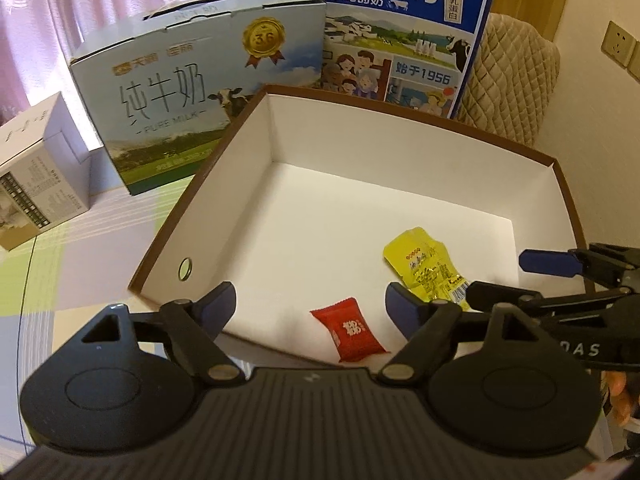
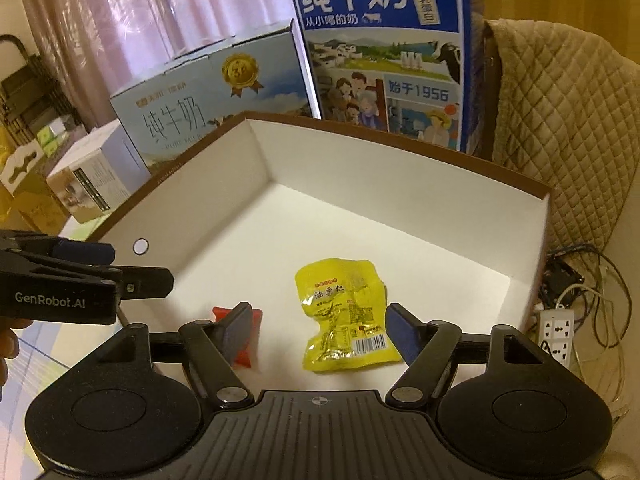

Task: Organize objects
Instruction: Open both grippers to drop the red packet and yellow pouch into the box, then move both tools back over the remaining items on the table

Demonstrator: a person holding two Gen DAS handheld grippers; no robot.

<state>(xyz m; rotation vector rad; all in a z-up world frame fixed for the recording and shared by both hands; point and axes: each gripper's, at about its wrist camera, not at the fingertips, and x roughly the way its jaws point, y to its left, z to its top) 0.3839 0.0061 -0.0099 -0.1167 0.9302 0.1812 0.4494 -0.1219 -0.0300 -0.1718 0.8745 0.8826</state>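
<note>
We see a big blue milk box (image 2: 384,60) standing behind a pale milk box (image 1: 200,88). In front of them sits a white open box (image 1: 320,184) with a brown rim, on the surface (image 1: 80,280). Inside it lie a yellow snack bag (image 2: 344,320) and a small red candy (image 1: 354,334), a little apart. Our left gripper (image 1: 310,310) hangs over the red candy with its fingers wide, holding nothing. Our right gripper (image 2: 318,326) hangs over the yellow snack bag, fingers wide too, not pressing it.
</note>
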